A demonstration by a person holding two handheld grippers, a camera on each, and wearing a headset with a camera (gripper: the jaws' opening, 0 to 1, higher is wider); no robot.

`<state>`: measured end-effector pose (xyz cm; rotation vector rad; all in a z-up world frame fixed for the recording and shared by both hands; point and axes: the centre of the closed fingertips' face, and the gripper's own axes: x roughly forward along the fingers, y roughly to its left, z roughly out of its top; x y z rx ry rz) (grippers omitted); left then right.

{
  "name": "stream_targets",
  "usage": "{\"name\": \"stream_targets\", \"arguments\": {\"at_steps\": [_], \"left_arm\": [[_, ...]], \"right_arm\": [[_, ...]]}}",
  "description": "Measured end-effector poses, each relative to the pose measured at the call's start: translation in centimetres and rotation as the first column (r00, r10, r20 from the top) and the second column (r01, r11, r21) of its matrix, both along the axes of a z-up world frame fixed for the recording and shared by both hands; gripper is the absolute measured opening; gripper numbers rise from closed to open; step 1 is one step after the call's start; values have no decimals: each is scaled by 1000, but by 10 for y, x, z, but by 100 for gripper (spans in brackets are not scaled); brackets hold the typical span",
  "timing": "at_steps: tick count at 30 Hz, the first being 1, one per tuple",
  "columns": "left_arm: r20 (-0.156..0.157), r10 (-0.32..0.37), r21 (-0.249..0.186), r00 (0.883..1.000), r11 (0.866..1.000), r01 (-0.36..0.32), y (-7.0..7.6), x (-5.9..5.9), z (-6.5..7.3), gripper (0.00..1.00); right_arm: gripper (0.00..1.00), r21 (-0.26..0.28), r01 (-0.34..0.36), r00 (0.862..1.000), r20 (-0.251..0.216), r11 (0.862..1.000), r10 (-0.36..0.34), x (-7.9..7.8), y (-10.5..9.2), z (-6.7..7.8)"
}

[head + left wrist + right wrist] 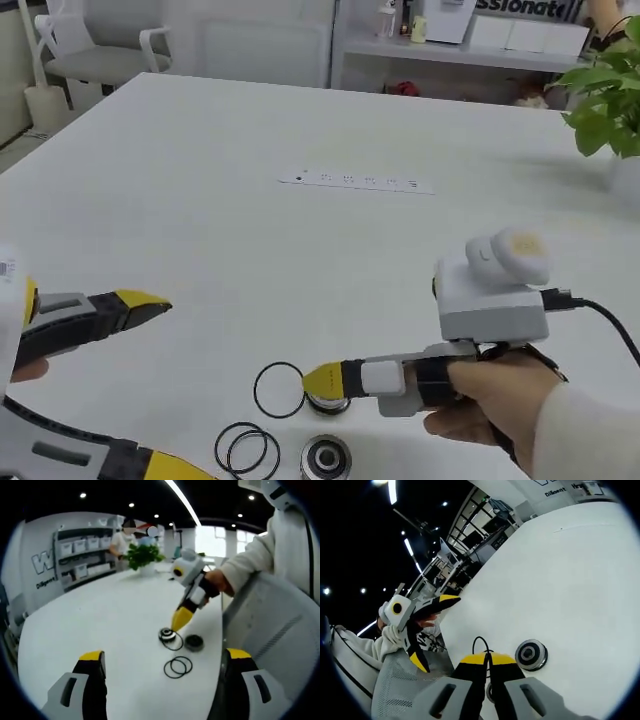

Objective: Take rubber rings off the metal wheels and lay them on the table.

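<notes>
L tongs (pixel 175 388), closest to the lens, gape wide w/ nothing between them, well left of the near wheel (pixel 326 457) on the table (pixel 420 250). Just left of that wheel lie two loose rings (pixel 245 449), overlapping, already off. Just beyond it sits the far wheel (pixel 328 403), w/ R tongs (pixel 322 380) right on top, tips pinched tight on a thin black ring (pixel 278 390) that loops out flat on the side away from the hand. Step in hand, I'd say: peeling this ring off the far wheel; can't tell if it's fully clear yet. Next: draw it clear, set it down by the loose pair left of the near wheel, let go. L tongs prob. need to steady the far wheel. Near wheel may have rings left; too small to tell.
</notes>
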<state>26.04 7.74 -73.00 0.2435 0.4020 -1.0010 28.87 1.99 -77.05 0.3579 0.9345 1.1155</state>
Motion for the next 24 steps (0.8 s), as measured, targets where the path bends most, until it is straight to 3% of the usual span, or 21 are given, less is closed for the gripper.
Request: {"name": "stream_targets", "arguments": {"at_steps": [8,24], "left_arm": [[-18,-12,46,1000,999,13,3,-2,-12,100],[-26,-16,43,1000,999,17,3,-2,-13,98]], "right_arm": [[0,-48,-37,999,-1,998,37,-7,8,-15],[0,-127,-45,999,4,991,46,-9,8,-35]]}}
